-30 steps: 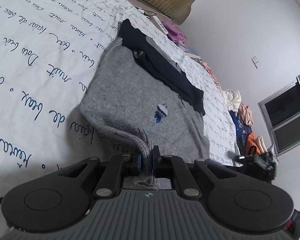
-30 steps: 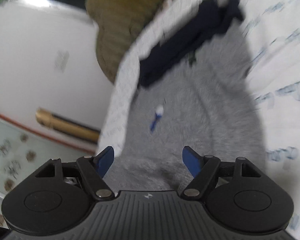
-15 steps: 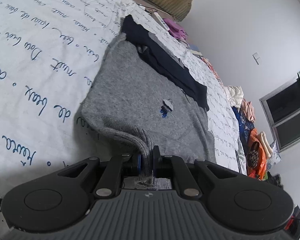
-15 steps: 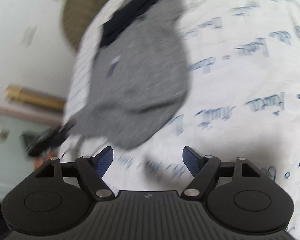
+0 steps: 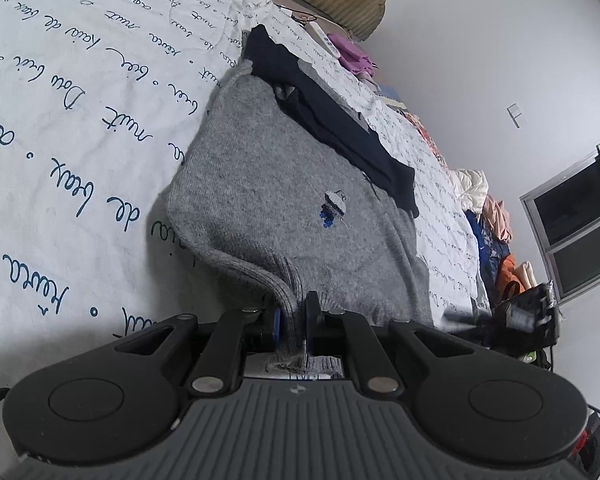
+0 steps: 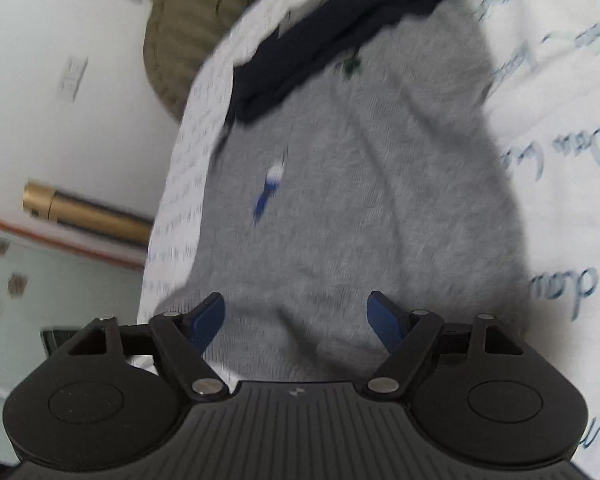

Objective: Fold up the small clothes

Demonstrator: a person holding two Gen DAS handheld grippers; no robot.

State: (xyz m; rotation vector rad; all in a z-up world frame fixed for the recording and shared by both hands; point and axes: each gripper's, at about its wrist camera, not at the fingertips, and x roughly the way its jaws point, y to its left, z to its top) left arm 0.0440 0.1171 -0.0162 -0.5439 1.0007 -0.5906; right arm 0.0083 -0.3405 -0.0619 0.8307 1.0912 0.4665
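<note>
A small grey knit sweater (image 5: 268, 200) with a blue and white emblem (image 5: 332, 208) lies on the white bedsheet (image 5: 60, 120). A dark navy garment (image 5: 332, 128) lies across its far end. My left gripper (image 5: 294, 320) is shut on the sweater's ribbed near edge and lifts it slightly. In the right wrist view the same sweater (image 6: 360, 220) fills the middle, with the navy garment (image 6: 332, 40) beyond. My right gripper (image 6: 296, 316) is open and empty just above the sweater's near edge. It also shows in the left wrist view (image 5: 520, 312) at the far right.
The sheet carries blue handwriting print. A pile of clothes (image 5: 496, 232) lies at the bed's far side near a window (image 5: 572, 224). An olive pillow (image 6: 196, 20) sits at the bed's head. A white wall (image 6: 60, 80) and patterned floor (image 6: 40, 280) are to the left.
My right gripper swung away over the bare sheet, then back over the sweater's near edge, staying open. My left gripper kept its hold and barely moved.
</note>
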